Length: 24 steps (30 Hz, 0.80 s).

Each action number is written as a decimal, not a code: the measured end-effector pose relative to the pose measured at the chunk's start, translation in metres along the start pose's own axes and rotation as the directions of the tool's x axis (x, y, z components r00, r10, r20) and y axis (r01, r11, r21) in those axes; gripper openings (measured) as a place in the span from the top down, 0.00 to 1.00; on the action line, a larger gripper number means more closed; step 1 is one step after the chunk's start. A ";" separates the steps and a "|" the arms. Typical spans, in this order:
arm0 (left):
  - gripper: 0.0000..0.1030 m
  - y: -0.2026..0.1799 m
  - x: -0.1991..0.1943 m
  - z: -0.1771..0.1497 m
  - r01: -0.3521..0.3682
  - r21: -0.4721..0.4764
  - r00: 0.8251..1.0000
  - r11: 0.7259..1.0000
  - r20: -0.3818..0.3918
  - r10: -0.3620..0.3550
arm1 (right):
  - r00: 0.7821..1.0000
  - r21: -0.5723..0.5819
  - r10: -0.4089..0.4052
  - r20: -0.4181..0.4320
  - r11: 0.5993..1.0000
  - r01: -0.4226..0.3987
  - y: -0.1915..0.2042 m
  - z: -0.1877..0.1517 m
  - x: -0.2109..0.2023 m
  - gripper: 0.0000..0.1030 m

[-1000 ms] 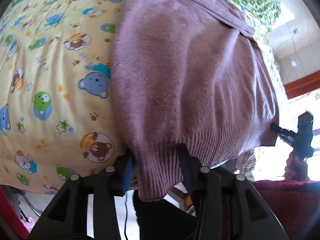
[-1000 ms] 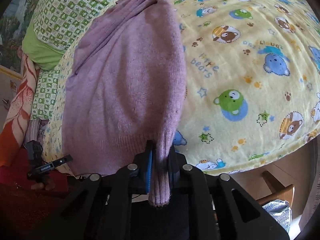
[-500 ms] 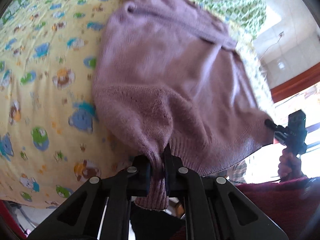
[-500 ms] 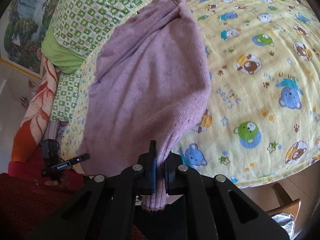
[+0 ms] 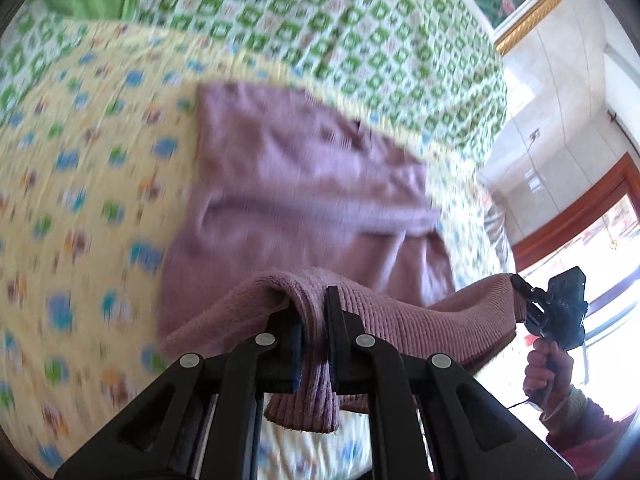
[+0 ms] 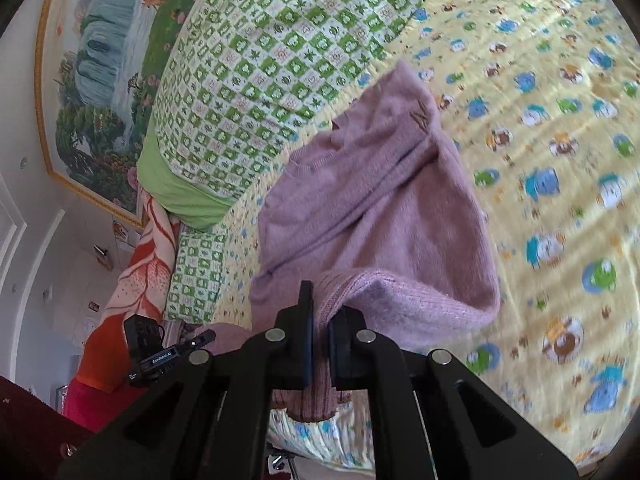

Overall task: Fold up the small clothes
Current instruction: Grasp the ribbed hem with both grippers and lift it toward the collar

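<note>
In the left wrist view, the left gripper (image 5: 314,334) pinches the ribbed hem of the mauve sweater (image 5: 304,184), lifted above the rest of the garment on the yellow cartoon-print bedsheet (image 5: 80,184). The right gripper (image 5: 524,296) clamps the hem's far corner.

In the right wrist view, the right gripper's fingers (image 6: 306,328) are pressed on the hem, held over the sweater's body beside the green checkered pillow (image 6: 256,80).

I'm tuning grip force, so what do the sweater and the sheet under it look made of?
Sweater: soft knit, probably wool or acrylic; ribbed hem and fuzzy matte nap show.
Sheet: thin printed woven cloth, likely cotton; matte, with fine wrinkles.
Both grippers (left, right) pinch the hem.
</note>
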<state>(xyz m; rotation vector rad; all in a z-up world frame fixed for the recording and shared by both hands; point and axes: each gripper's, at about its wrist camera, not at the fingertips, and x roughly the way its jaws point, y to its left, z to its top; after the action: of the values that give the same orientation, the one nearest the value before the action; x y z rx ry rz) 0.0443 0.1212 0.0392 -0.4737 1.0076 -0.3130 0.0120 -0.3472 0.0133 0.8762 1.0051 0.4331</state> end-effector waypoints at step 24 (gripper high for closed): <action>0.93 0.051 0.138 0.182 -0.109 -0.120 0.992 0.987 0.055 0.116 | 0.991 -0.007 -0.114 0.064 0.993 0.115 -0.033 0.206 0.144 0.93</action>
<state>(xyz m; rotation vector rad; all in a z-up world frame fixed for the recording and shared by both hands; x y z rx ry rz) 0.2724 0.1438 -0.0072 -0.5269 0.9916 -0.1376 0.2590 -0.3587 -0.0409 0.8134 0.9882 0.3115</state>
